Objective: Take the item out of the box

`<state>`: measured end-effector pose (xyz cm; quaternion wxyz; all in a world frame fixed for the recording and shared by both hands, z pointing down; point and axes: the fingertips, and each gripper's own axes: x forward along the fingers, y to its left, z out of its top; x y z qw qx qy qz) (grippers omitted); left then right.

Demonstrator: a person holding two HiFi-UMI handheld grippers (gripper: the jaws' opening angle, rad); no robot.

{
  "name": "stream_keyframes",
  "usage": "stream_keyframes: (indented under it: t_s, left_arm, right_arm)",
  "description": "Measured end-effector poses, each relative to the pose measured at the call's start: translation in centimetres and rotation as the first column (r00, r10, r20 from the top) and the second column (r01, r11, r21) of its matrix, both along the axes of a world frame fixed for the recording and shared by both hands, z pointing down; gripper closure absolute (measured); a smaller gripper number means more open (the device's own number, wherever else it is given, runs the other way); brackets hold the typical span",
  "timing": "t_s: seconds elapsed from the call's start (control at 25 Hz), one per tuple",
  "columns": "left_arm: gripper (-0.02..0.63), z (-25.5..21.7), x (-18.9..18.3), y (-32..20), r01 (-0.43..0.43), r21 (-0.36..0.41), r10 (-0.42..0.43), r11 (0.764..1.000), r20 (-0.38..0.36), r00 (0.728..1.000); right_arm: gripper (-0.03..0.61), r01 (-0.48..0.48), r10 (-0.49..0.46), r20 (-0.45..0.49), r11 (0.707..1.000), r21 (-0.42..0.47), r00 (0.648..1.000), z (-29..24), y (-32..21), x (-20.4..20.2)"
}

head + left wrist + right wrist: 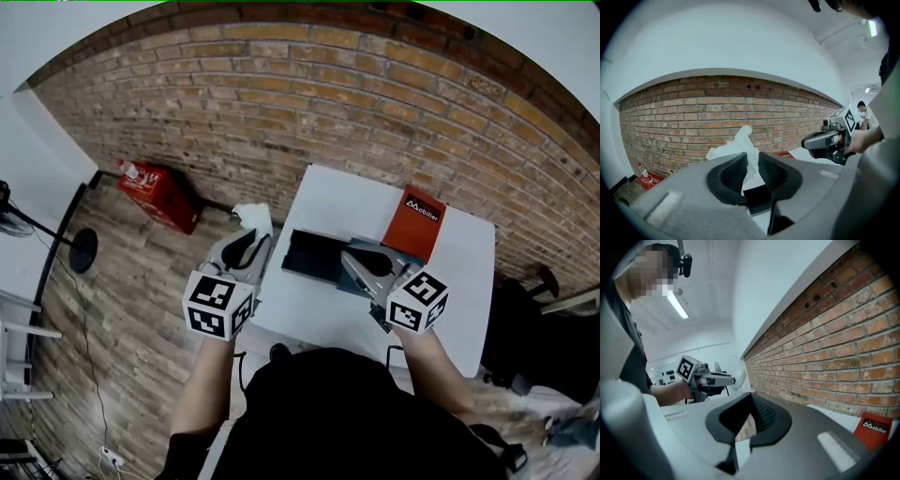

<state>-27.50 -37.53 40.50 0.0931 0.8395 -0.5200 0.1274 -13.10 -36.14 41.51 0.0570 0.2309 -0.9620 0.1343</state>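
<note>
An open black box (pixel 312 255) lies on the white table (pixel 347 202), and a red lid printed "Mobilier" (pixel 413 223) lies behind it. My left gripper (pixel 255 234) hangs just off the table's left edge, shut on a crumpled white wrapper (pixel 253 217). In the left gripper view the wrapper (pixel 739 144) sticks up between the pads, and the black box (pixel 758 196) shows below the jaws. My right gripper (pixel 353 255) hovers over the box's right end, shut and holding nothing. The right gripper view shows its jaws (pixel 751 414) together, with the left gripper (pixel 708 379) and the red lid (pixel 874 426) beyond.
A brick wall (pixel 309 103) runs behind the table. On the wooden floor to the left sit a red case (pixel 156 194) and a black round stand base (pixel 82 250). A dark chair (pixel 525 328) stands to the right of the table.
</note>
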Motion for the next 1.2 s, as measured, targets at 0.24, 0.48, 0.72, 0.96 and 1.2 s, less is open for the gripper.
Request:
stream_keyframes:
  t_s: [0.24,0.48,0.72,0.96,1.2]
  left_arm:
    - [0.534,-3.0,-1.6,0.2,-0.001,0.087,0.002,0.996,-0.015,1.0]
    - [0.535,-5.0,-2.3,0.5,-0.007,0.155,0.016,0.988,-0.054,0.998]
    - [0.535,-4.6,-2.6,0.7,-0.003,0.155,0.015,0.988,-0.079,0.997]
    - [0.537,-4.0,-1.7,0.8,-0.006,0.144,0.017,0.99,-0.079,0.997]
    - [0.537,-3.3,-0.9,1.0,-0.01,0.126,0.021,0.992,-0.089,0.996]
  right_arm:
    - [0.58,-0.035,0.035,0.004,0.997,0.069,0.999,-2.9,-0.7,0.6]
    - [0.58,-0.021,0.023,-0.013,0.988,0.152,1.0,-5.0,-0.3,0.5]
    - [0.58,-0.013,0.014,-0.003,0.988,0.155,1.0,-4.8,0.7,-0.2]
    - [0.58,-0.05,0.048,0.018,0.99,0.131,0.999,-4.1,0.6,-0.2]
    - [0.58,-0.056,0.053,0.022,0.99,0.13,0.998,-3.8,0.6,-0.2]
